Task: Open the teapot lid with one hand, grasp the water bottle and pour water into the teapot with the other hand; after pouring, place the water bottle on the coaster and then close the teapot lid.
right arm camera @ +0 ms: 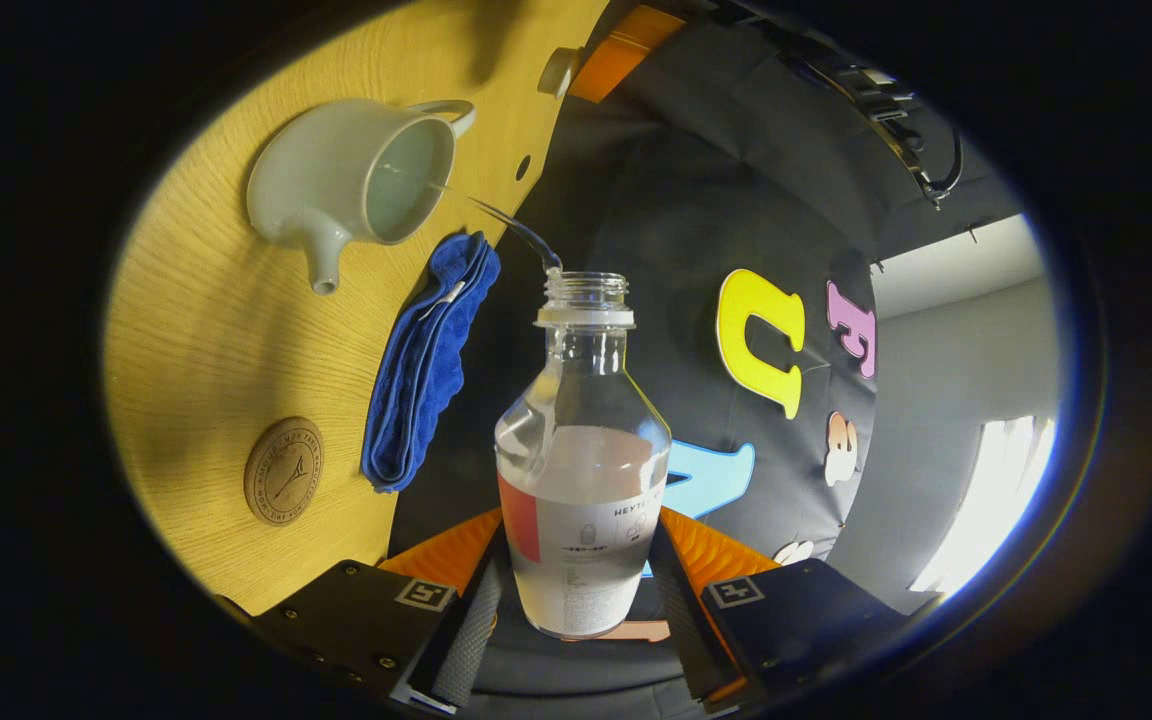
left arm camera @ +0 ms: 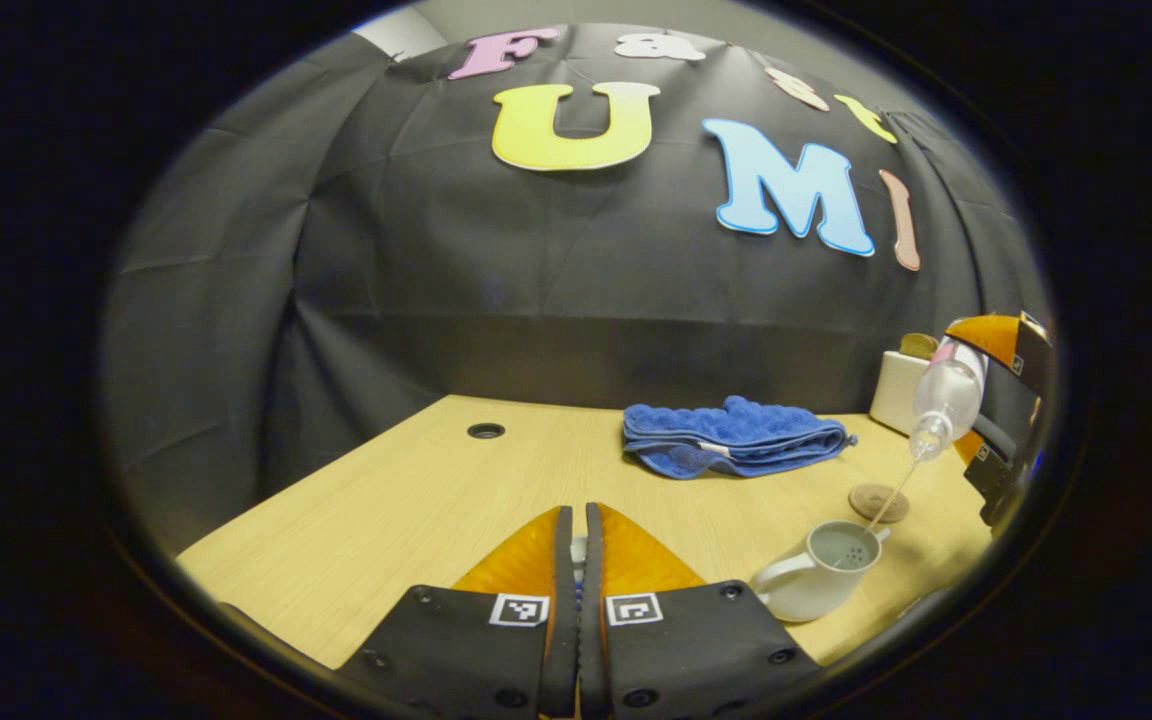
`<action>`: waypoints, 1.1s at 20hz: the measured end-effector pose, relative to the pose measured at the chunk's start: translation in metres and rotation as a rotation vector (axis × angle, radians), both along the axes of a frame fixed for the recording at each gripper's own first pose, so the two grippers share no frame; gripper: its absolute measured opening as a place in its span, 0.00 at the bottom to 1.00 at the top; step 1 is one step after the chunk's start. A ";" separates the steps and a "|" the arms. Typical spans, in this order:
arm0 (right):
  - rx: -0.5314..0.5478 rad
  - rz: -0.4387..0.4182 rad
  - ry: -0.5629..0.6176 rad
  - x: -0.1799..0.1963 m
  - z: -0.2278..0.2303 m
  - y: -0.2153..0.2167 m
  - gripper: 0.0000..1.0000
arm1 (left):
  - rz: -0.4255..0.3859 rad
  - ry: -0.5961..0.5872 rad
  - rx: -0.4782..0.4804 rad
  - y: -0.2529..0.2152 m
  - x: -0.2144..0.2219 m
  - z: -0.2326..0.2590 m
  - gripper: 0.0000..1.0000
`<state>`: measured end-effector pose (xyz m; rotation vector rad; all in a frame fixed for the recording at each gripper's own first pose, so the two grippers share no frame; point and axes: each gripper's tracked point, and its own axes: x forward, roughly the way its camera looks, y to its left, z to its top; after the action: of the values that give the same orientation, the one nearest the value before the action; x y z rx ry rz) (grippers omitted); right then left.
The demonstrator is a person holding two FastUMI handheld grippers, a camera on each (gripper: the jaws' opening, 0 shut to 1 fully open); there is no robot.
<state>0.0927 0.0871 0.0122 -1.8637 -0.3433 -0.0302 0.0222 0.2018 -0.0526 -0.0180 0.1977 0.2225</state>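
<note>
Left gripper view: left gripper [left arm camera: 578, 560] at bottom centre, its two fingers drawn together with only a thin slit between; something pale sits deep in that slit, too hidden to name, so what the jaws hold I cannot tell; wooden table [left arm camera: 416, 490] spreads across the lower half. White teapot [left arm camera: 816, 575] stands at lower right, lid off, mouth open upward, handle to frame left, strainer holes visible inside; round cork coaster [left arm camera: 878, 502] lies just beyond it, bare; folded blue towel [left arm camera: 731, 438] lies farther back, centre right; a small dark hole [left arm camera: 486, 431] in the tabletop at mid left; a cream box [left arm camera: 898, 390] at the right rear edge. Water bottle [left arm camera: 944, 400] hangs tilted at the right edge, neck down; a thin stream of water [left arm camera: 886, 500] runs from its mouth into the teapot.

Right gripper view: scene is rolled, table at upper left; right gripper [right arm camera: 581, 600] at bottom centre, jaws closed on the lower body of the water bottle [right arm camera: 581, 470], one finger pressing each side; bottle uncapped, partly filled with clear water; stream [right arm camera: 506, 225] arcs from its mouth toward upper left into the open teapot [right arm camera: 351, 180], spout pointing down-frame; towel [right arm camera: 426, 365] between teapot and bottle; coaster [right arm camera: 283, 470] at lower left, apart from both.
</note>
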 end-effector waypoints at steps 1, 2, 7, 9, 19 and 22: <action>-0.006 0.000 -0.008 0.000 0.001 0.002 0.76 | 0.000 0.001 0.000 0.000 0.000 0.000 0.07; -0.012 0.001 -0.011 -0.001 0.001 0.002 0.76 | 0.000 0.002 0.000 0.000 0.000 -0.001 0.07; -0.035 0.004 -0.025 -0.003 0.006 0.003 0.76 | -0.005 0.010 0.000 -0.002 0.000 -0.003 0.07; -0.045 0.004 -0.030 -0.003 0.006 0.002 0.76 | -0.007 0.013 0.000 -0.002 0.001 -0.004 0.07; -0.102 0.004 -0.058 -0.006 0.007 0.010 0.76 | -0.014 0.018 0.003 -0.005 0.000 -0.005 0.07; -0.115 0.001 -0.067 -0.006 0.009 0.009 0.73 | -0.014 0.017 0.003 -0.005 0.000 -0.003 0.07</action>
<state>0.0866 0.0965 0.0211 -1.9798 -0.3995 -0.0741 0.0222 0.1970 -0.0559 -0.0117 0.2146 0.2088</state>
